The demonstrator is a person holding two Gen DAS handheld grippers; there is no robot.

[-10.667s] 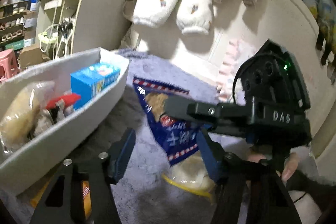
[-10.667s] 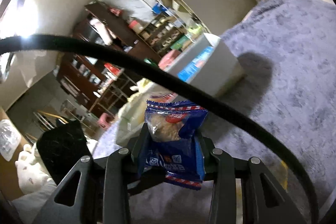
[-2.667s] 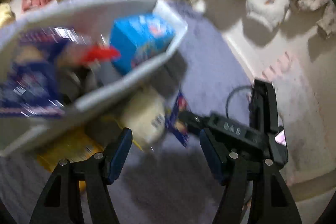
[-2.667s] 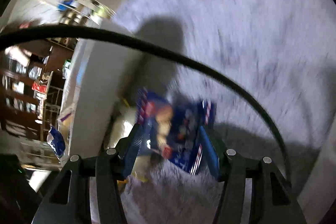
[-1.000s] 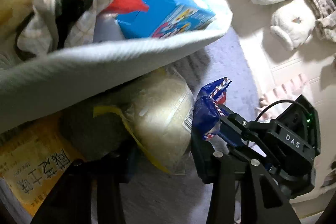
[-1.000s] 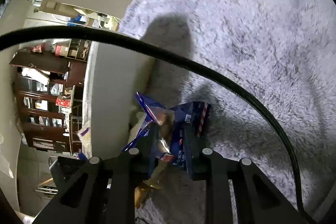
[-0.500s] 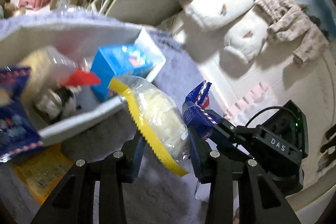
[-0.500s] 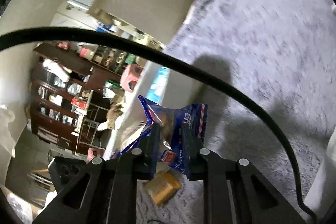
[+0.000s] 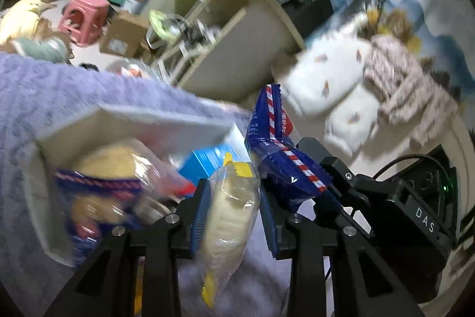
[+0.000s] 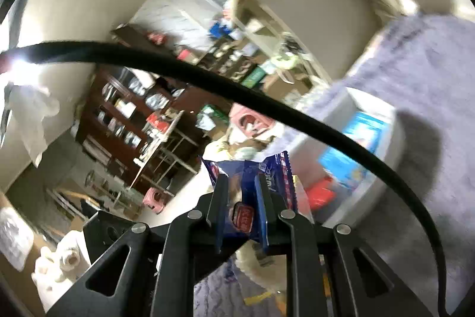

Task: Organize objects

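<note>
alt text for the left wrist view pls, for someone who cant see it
The left tool is shut on a clear bag of pale bread with yellow edging, held above a purple blanket. Beside it the right tool grips a blue snack packet, and a white bin of snacks and a blue carton sits just behind.

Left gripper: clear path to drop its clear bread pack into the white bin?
Probably yes. The left gripper holds the bread pack beside the white bin, whose top is open though crowded.
</note>
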